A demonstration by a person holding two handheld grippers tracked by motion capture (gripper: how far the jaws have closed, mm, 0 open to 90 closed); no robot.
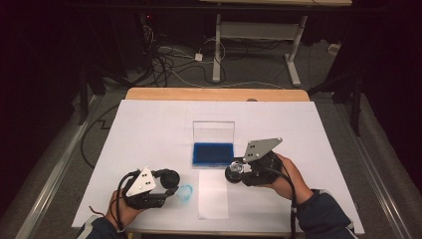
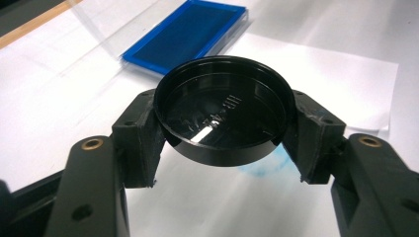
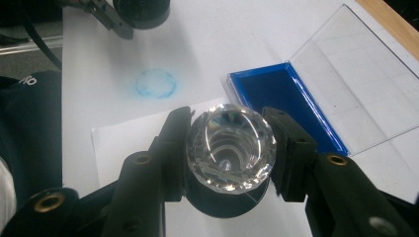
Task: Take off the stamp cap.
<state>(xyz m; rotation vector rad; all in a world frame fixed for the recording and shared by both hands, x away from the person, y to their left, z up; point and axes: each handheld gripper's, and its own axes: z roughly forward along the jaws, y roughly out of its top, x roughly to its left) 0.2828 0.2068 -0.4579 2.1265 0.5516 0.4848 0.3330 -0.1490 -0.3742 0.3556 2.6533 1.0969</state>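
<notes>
My left gripper [image 1: 169,180] [image 2: 225,133] is shut on a round black cap [image 2: 222,111] [image 1: 170,178], its hollow side facing the camera, held low over the near left of the white sheet. Just right of it a blue ink ring [image 1: 185,193] [image 3: 156,83] marks the paper. My right gripper [image 1: 235,172] [image 3: 230,148] is shut on a faceted clear glass stamp [image 3: 230,148] [image 1: 236,168] with a black base, held above a smaller white paper [image 1: 213,194]. An open blue ink pad [image 1: 213,154] [image 2: 190,33] [image 3: 284,98] lies behind, its clear lid [image 1: 213,131] standing up.
A large white sheet [image 1: 149,129] covers the wooden table [image 1: 214,94]. Beyond the table's far edge are floor cables [image 1: 169,64] and the legs of another table [image 1: 293,64]. Metal rails run along both sides of the table.
</notes>
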